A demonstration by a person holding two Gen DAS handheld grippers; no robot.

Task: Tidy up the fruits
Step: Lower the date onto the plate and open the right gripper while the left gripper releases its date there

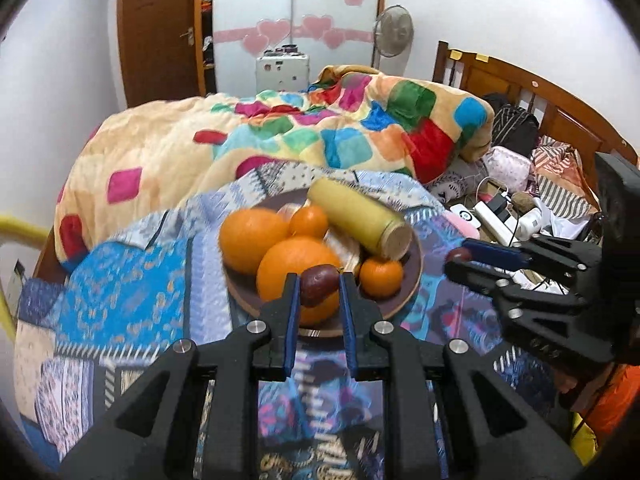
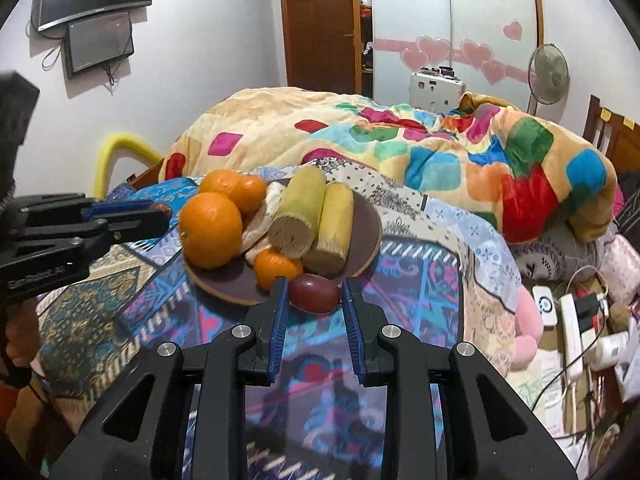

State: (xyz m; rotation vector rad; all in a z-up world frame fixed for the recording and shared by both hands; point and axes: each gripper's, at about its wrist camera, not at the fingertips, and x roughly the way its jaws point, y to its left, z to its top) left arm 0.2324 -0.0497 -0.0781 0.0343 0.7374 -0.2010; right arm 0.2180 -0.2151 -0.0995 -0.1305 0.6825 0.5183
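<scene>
A dark round plate [image 1: 414,276] [image 2: 366,224] lies on the patterned bedspread. It holds several oranges [image 1: 298,266] [image 2: 210,228], small tangerines [image 1: 380,276] [image 2: 276,268] and two corn cob pieces [image 1: 360,216] [image 2: 300,212]. My left gripper [image 1: 319,288] is shut on a dark red jujube [image 1: 318,289], held over the plate's near edge. My right gripper [image 2: 314,294] is shut on another red jujube [image 2: 314,293] just in front of the plate. The right gripper also shows in the left wrist view [image 1: 460,258], right of the plate. The left gripper shows in the right wrist view [image 2: 160,214], left of the plate.
A colourful checkered quilt [image 1: 320,132] [image 2: 440,148] is heaped behind the plate. A power strip, chargers and cables [image 1: 504,216] [image 2: 572,320] lie at the right with a pink plush [image 2: 528,320]. A wooden headboard [image 1: 520,80] stands at the far right.
</scene>
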